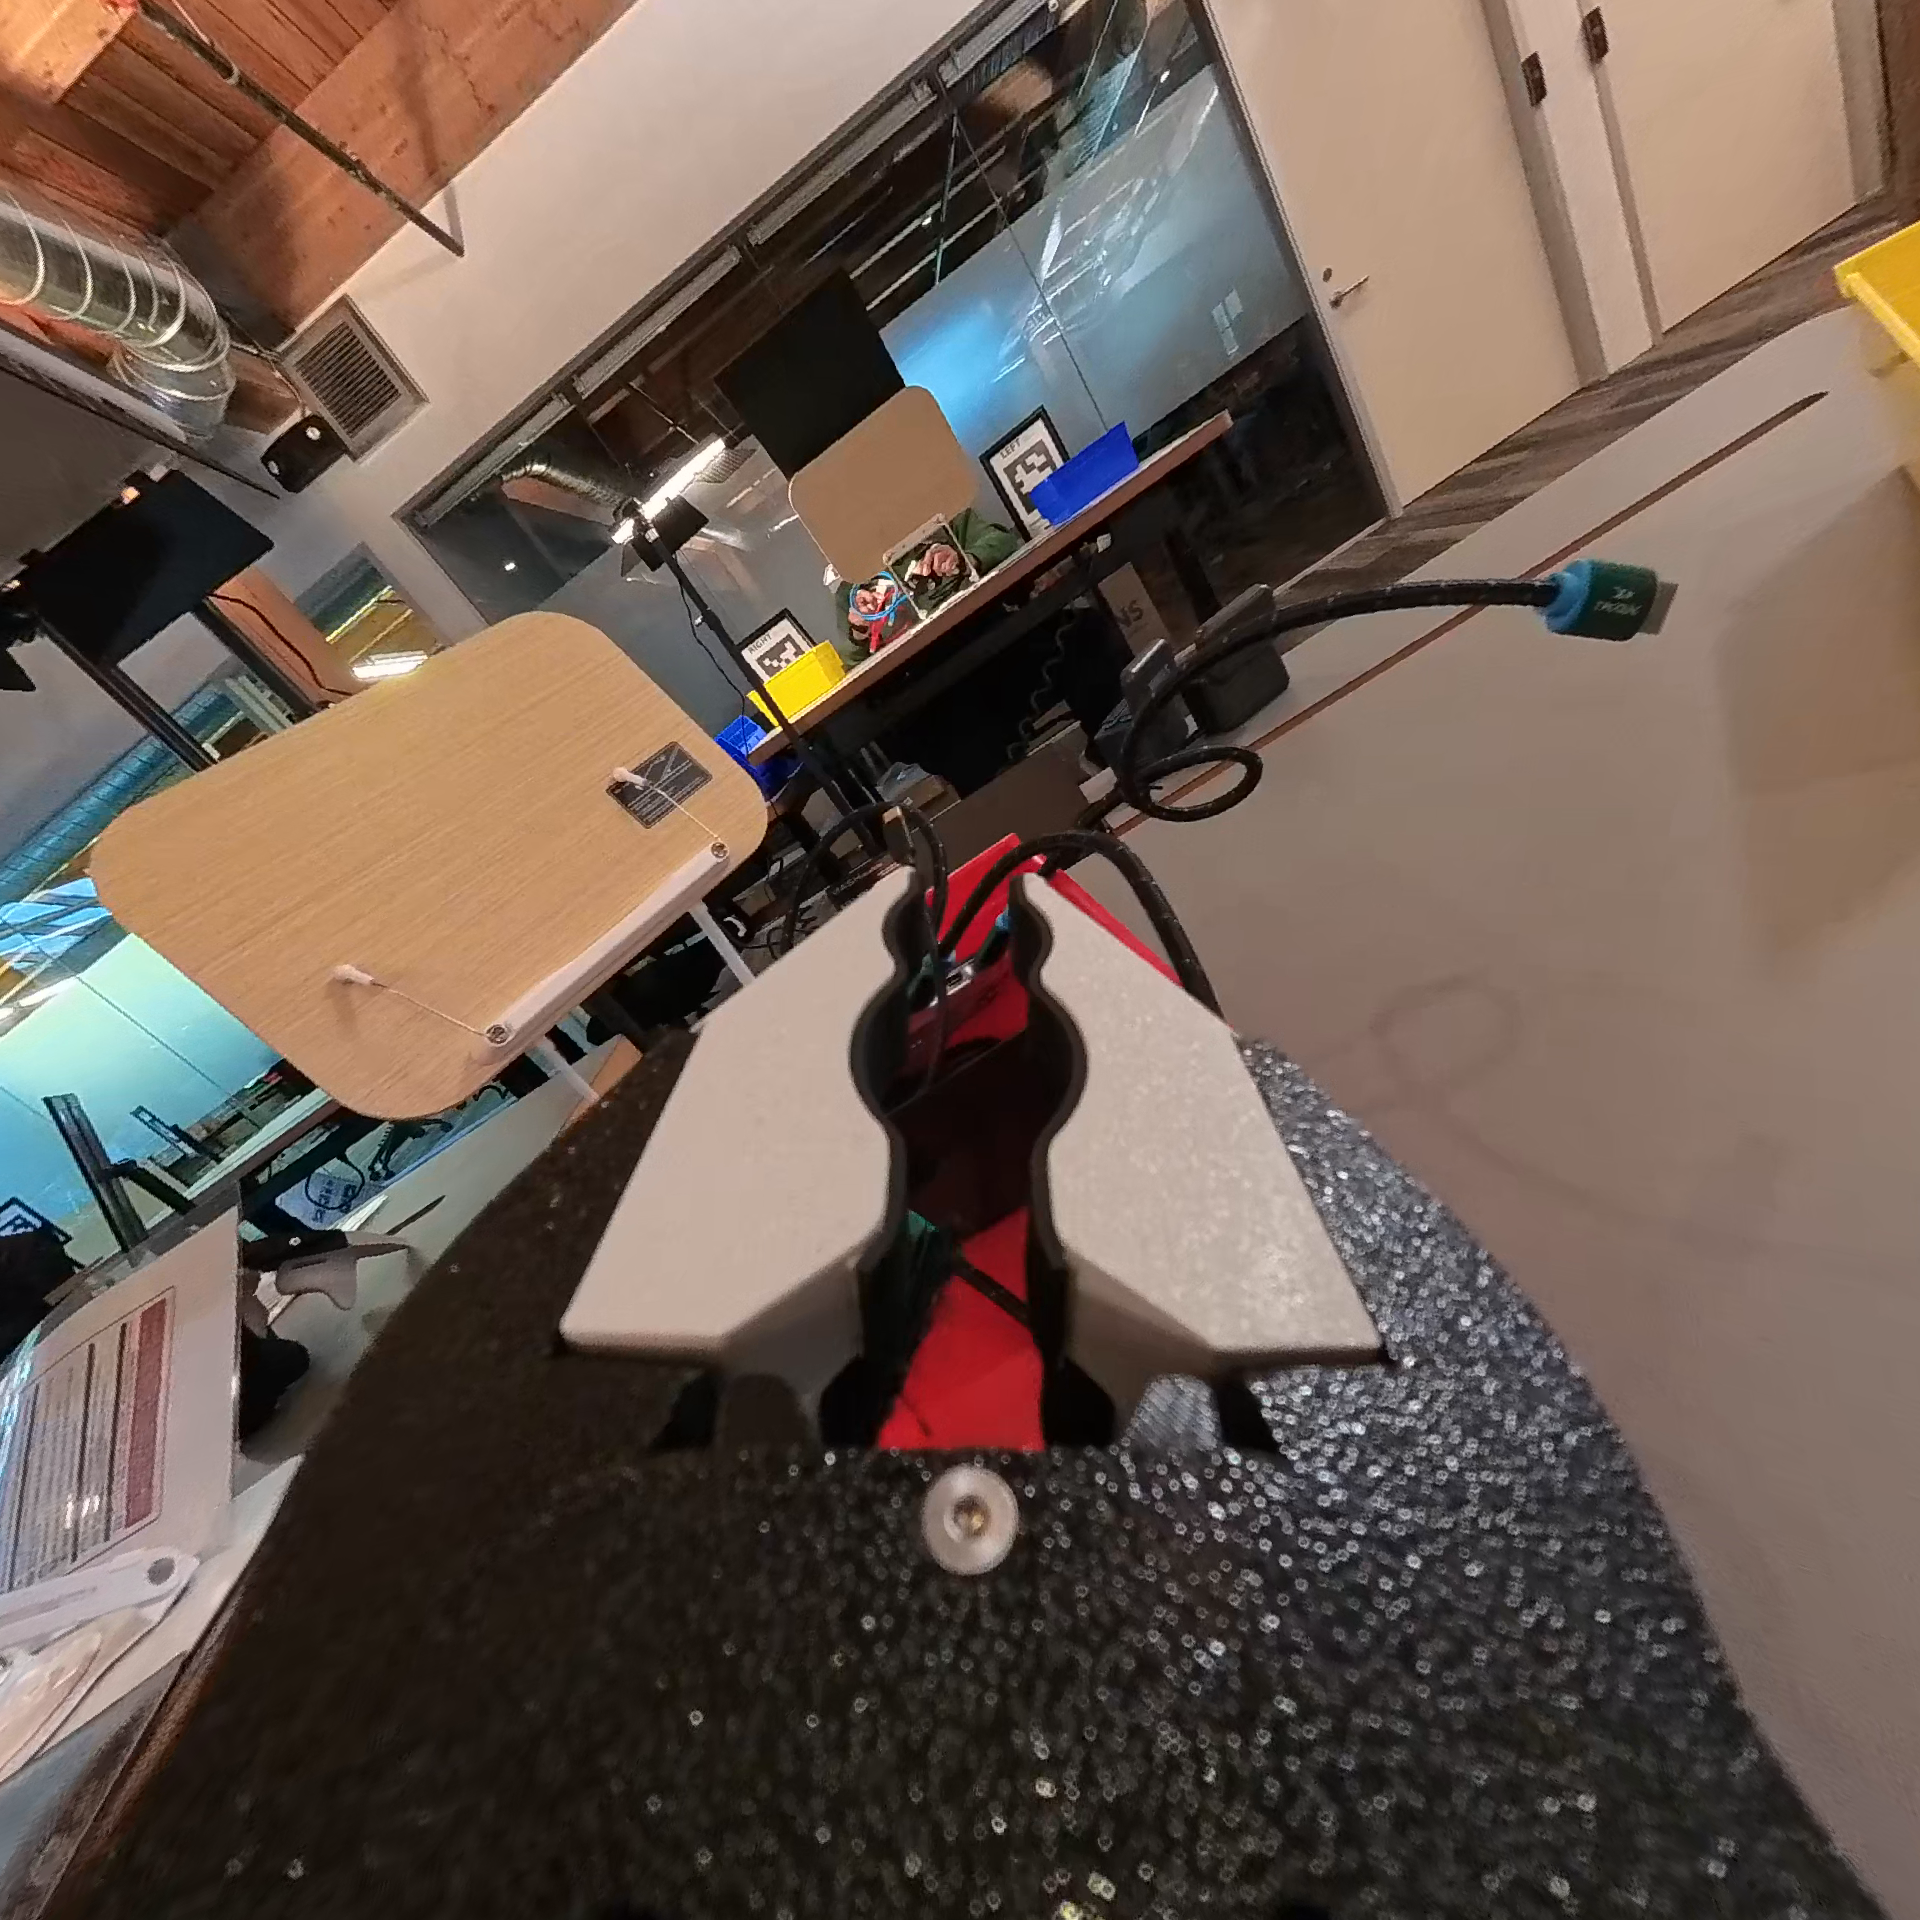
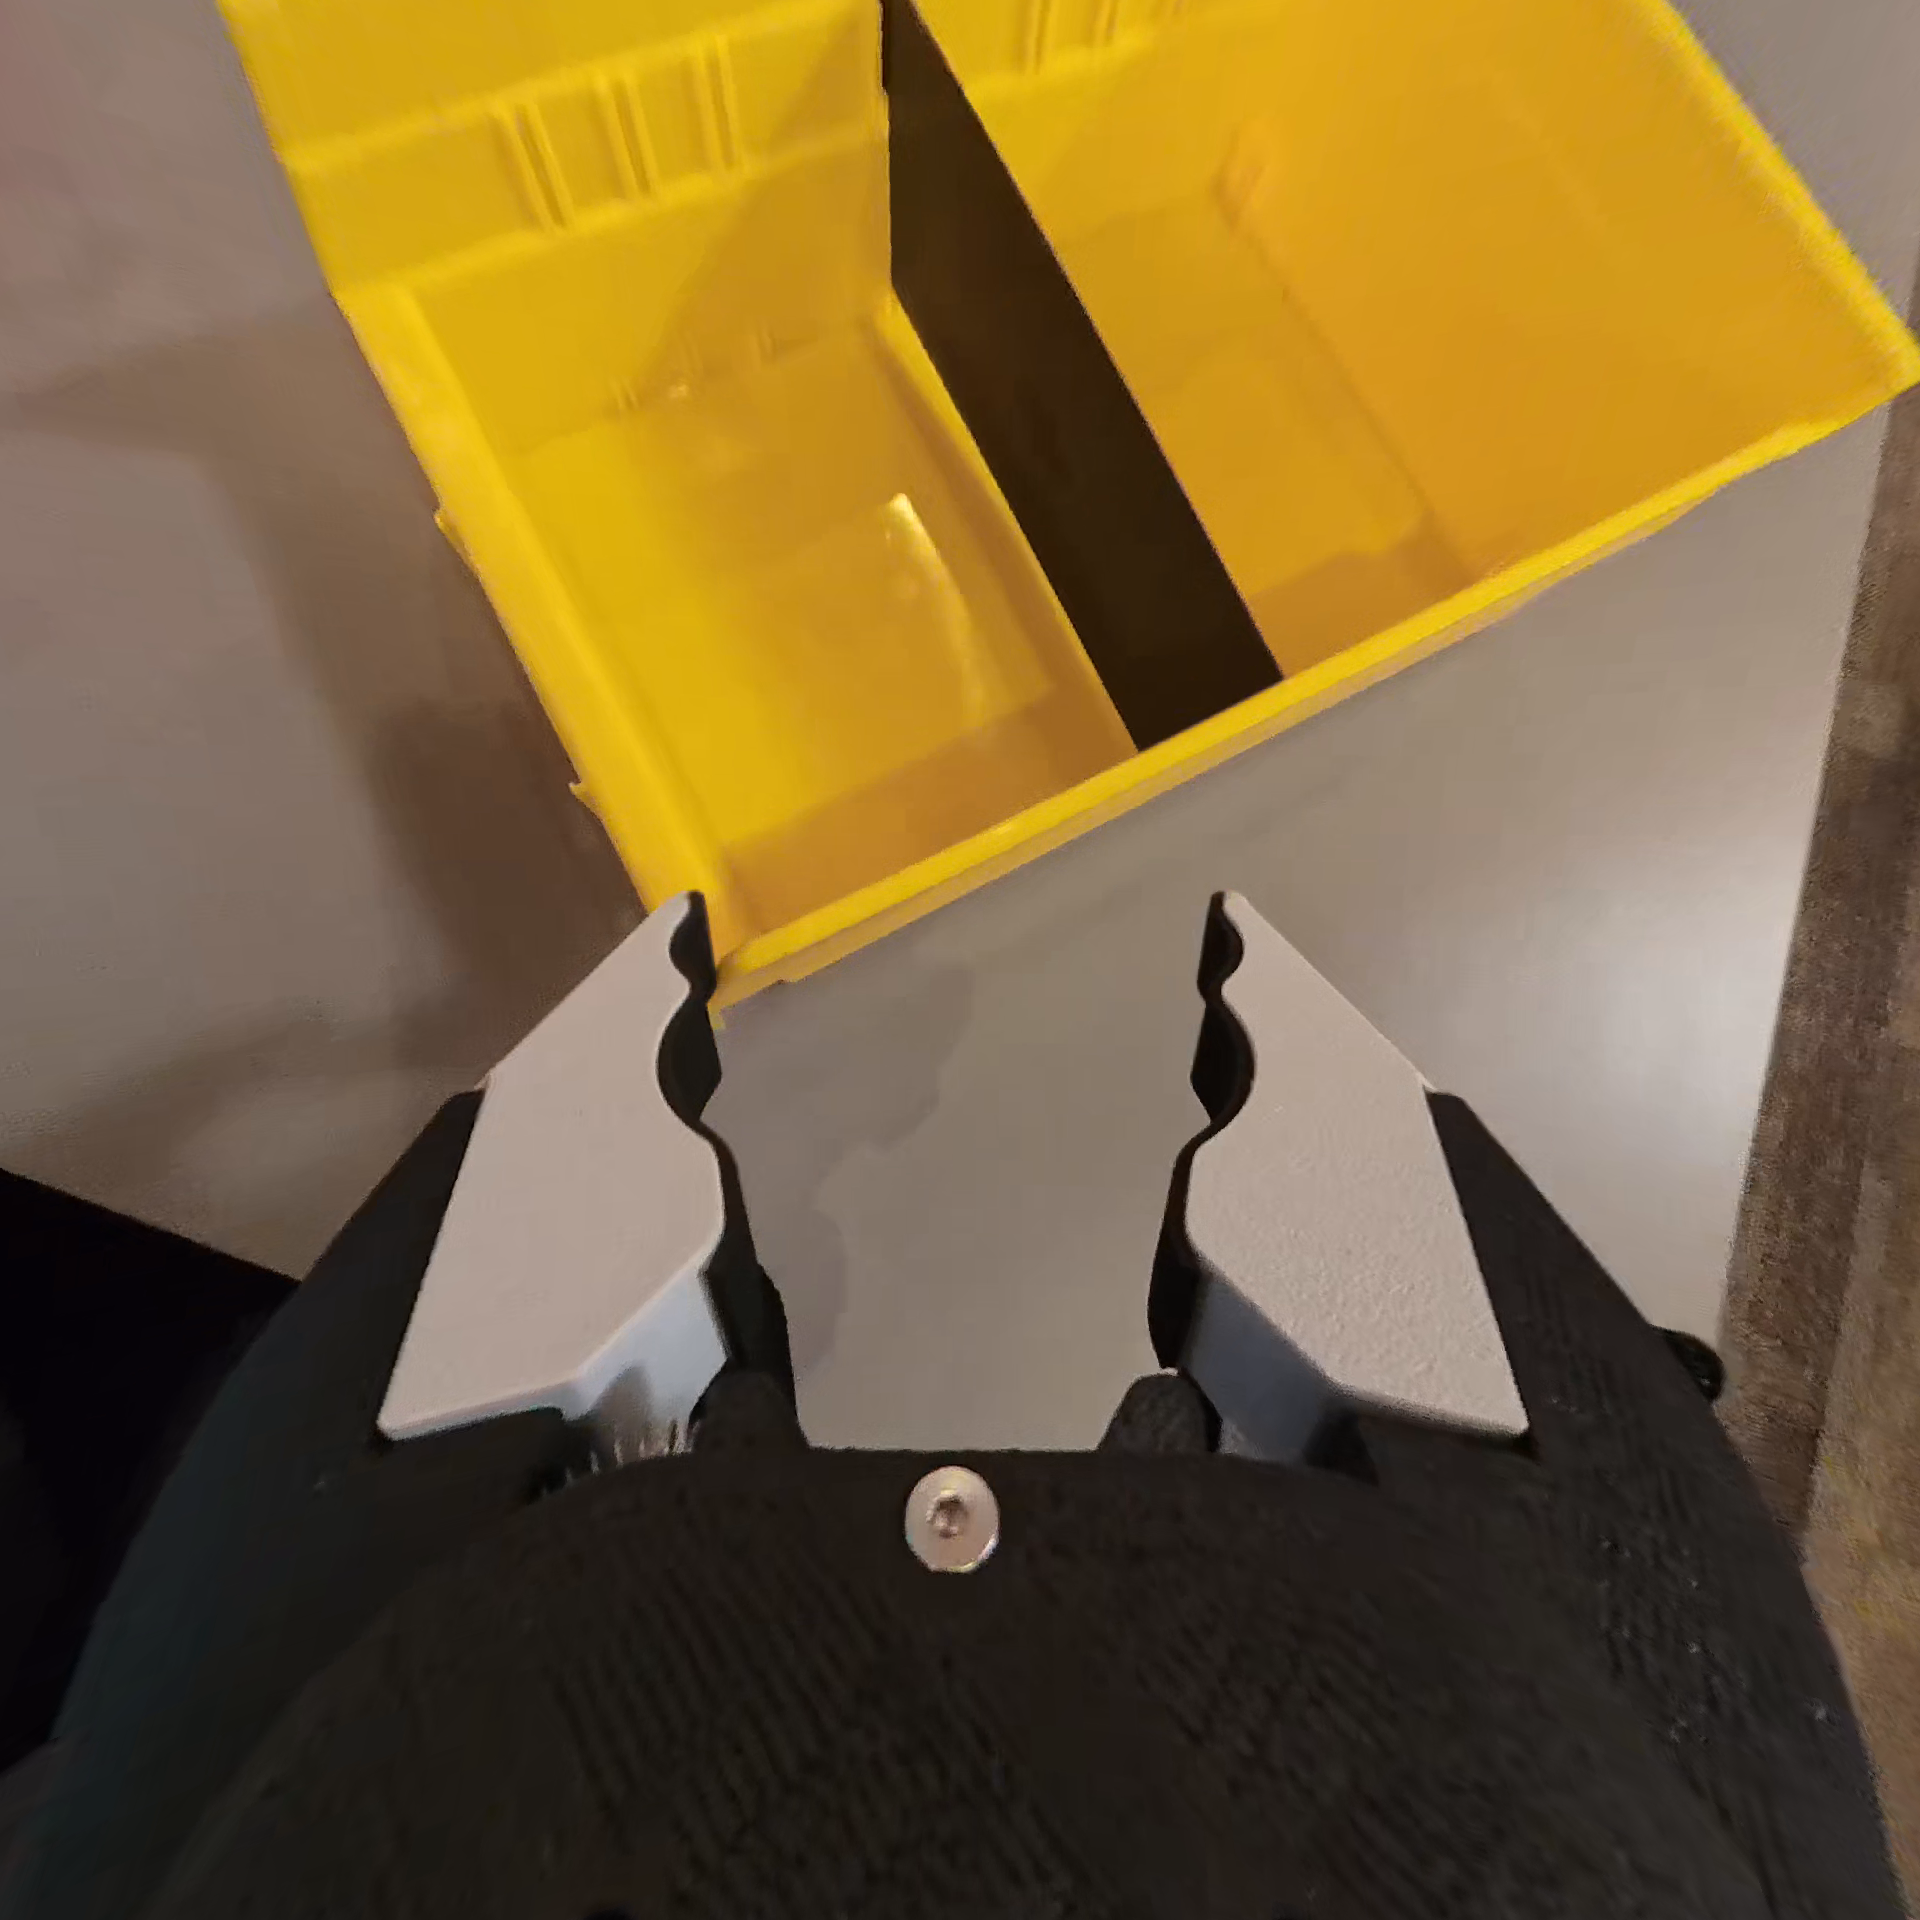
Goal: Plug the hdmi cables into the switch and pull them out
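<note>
Fingers of the left gripper (image 1: 968, 914) stand drawn close together, leaving only a narrow wavy gap, and they straddle a red box-shaped holder (image 1: 961, 1340) with a small metal-ported switch (image 1: 961, 982) seen through the gap. Whether the pads actually clamp anything there I cannot tell. Black braided HDMI cables (image 1: 1174, 945) rise from around the switch and curl away over the pale grey table (image 1: 1558, 1039). One cable arcs far to the right and ends in a free teal and blue HDMI plug (image 1: 1605, 611), lifted off the table and not plugged into anything. A corner of a yellow plastic bin (image 1: 1886, 301) shows at the far right edge. Beyond the table stand a light wooden panel (image 1: 416, 862) and another desk with blue and yellow trays.

The right gripper (image 2: 961, 935) is spread wide and holds nothing, hovering over bare table. Its left fingertip (image 2: 681, 940) sits just at the near corner of the yellow bin (image 2: 935, 894), which a black divider (image 2: 1081, 468) splits into two compartments.
</note>
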